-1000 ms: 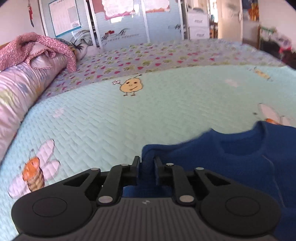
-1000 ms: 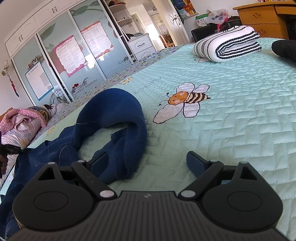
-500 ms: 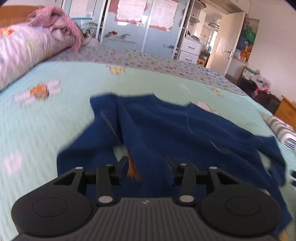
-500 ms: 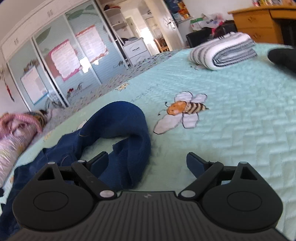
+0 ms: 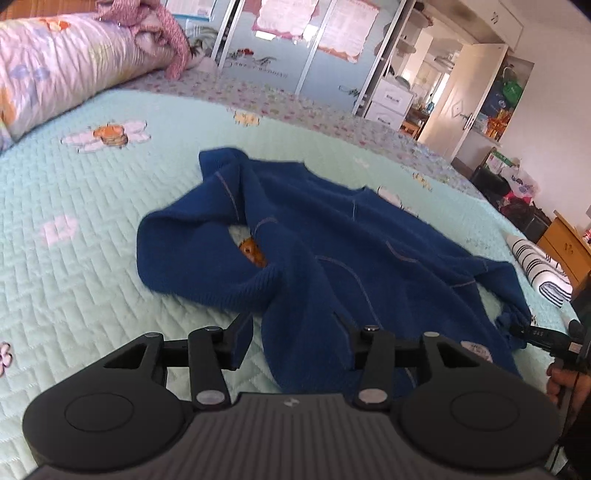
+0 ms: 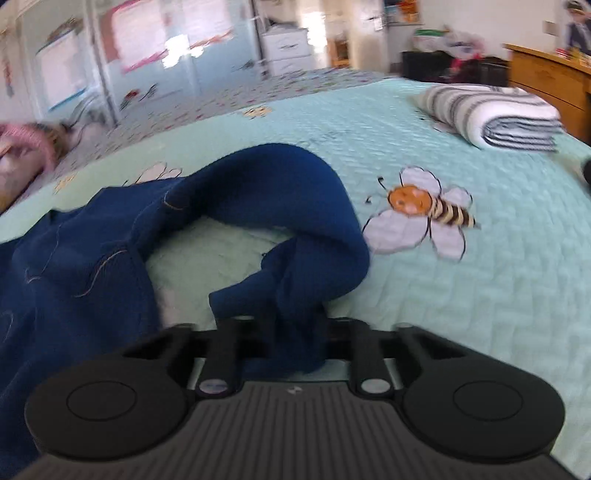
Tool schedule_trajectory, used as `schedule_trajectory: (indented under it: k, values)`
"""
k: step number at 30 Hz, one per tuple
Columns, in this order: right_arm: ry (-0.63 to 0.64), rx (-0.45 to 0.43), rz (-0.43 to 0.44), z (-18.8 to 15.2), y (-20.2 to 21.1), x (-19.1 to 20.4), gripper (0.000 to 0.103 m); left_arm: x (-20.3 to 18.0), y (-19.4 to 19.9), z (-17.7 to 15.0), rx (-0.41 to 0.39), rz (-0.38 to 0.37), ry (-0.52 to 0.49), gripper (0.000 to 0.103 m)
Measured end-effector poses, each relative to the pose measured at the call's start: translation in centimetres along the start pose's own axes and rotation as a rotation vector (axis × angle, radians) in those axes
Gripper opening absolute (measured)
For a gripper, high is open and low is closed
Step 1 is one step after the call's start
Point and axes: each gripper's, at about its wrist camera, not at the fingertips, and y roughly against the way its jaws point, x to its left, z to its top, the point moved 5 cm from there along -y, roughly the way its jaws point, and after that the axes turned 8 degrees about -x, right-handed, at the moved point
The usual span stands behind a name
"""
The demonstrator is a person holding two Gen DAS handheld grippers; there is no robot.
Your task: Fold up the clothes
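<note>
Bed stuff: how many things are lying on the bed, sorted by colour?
Blue: 1, the blue sweater
Black-and-white striped: 1, the folded striped blanket
Pink: 2, the rolled pink quilt and the pink garment lying on it
Total: 4

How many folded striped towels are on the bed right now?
1: the striped towel lies folded near the bed's far right edge, beyond the blue sweater. Others may be out of view.

Sunlit bedroom: mint quilted bedspread (image 5: 92, 295), mirrored wardrobe doors (image 5: 266, 48), wooden dresser (image 6: 546, 81), open doorway (image 5: 436, 92).
</note>
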Motion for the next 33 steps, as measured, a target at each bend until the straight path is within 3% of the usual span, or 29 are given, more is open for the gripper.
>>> schedule_trajectory:
  k: [2, 5, 7, 8, 9, 11, 13, 16, 19, 23, 26, 29, 33]
  values:
    - [0.171, -0.053, -0.073, 1.7, 0.6, -1.4, 0.016, -0.1, 0.4, 0.0, -0.009, 0.002, 0.012, 0.049]
    - [0.654, -0.251, -0.260, 4.0, 2.7, -2.6, 0.017, -0.5, 0.6, -0.2, -0.015, -0.009, 0.033, 0.050]
    - [1.029, -0.326, -0.368, 3.2, 3.3, -3.1, 0.030, -0.9, 0.6, -0.5, -0.012, -0.017, 0.035, 0.050]
    - [1.167, -0.311, -0.421, 2.3, 3.0, -3.8, 0.049, -1.1, 0.5, -0.6, -0.009, -0.023, 0.036, 0.050]
    - [1.249, -0.290, -0.466, 1.3, 2.7, -4.6, 0.063, -1.4, 0.5, -0.8, -0.006, -0.029, 0.036, 0.050]
    - [1.288, -0.238, -0.470, -0.6, 3.0, -6.3, 0.065, -1.8, 0.6, -1.0, -0.003, -0.038, 0.034, 0.050]
    - [1.157, -0.175, -0.432, -1.5, 4.0, -7.3, 0.064, -2.1, 0.7, -1.1, 0.004, -0.041, 0.026, 0.050]
    - [0.563, -0.129, -0.194, 0.6, 6.9, -8.1, 0.065, -2.2, 0.6, -1.0, 0.017, -0.027, 0.006, 0.051]
    - [0.134, -0.124, -0.014, 2.2, 7.5, -8.8, 0.066, -2.3, 1.0, -0.8, 0.020, -0.015, 0.008, 0.051]
    - [-0.201, -0.055, -0.012, 2.8, 5.2, -10.9, 0.066, -2.6, 1.8, -0.8, 0.014, -0.011, -0.006, 0.055]
    - [-0.552, -0.007, 0.057, 1.5, 3.5, -13.9, 0.066, -2.5, 1.8, -1.3, 0.028, -0.001, -0.005, 0.055]
    - [-0.728, 0.034, 0.114, 1.0, 2.4, -15.5, 0.066, -2.5, 1.6, -1.5, 0.037, 0.003, 0.002, 0.055]
    - [-0.716, 0.102, 0.084, 1.0, -0.8, -17.7, 0.066, -2.9, 1.5, -1.4, 0.037, 0.002, -0.006, 0.055]
